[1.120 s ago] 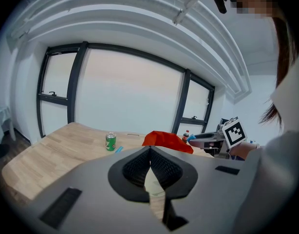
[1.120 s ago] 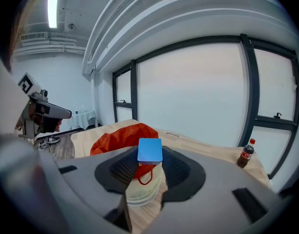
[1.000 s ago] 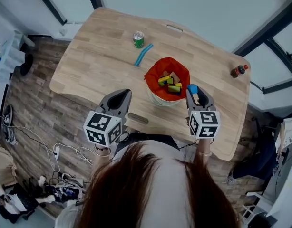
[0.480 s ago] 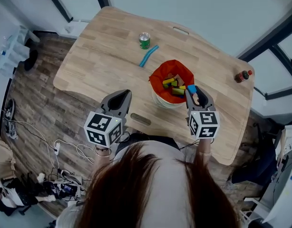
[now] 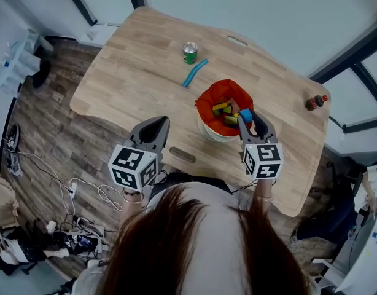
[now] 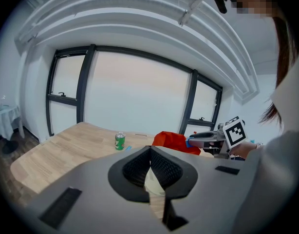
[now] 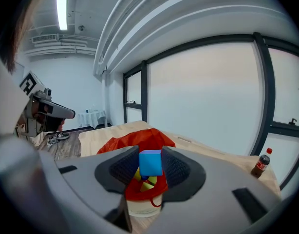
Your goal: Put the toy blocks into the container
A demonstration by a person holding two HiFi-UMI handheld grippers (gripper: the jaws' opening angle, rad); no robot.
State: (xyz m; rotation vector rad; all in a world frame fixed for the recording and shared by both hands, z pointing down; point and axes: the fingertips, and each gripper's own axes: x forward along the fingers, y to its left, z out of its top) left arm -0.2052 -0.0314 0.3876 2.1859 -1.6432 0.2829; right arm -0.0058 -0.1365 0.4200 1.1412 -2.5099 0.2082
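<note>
- Left gripper: jaws pressed together, empty, at 8 o'clock of container.
- Can, blue strip: on table, at 11 o'clock of container.
- Container: red-lined, blocks inside.
- Right gripper: pinching blue block over container's 4 o'clock rim.
- Bottle: at 3 o'clock, well apart.

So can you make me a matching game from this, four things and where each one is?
Things: 1 blue block; 2 green can; 3 dark bottle; 4 blue stick.
Places: A flat on the table beside the can; B clamped in the right gripper; C upright, beyond the container; D by the table's right edge.
Pairs: 1-B, 2-C, 3-D, 4-A.
</note>
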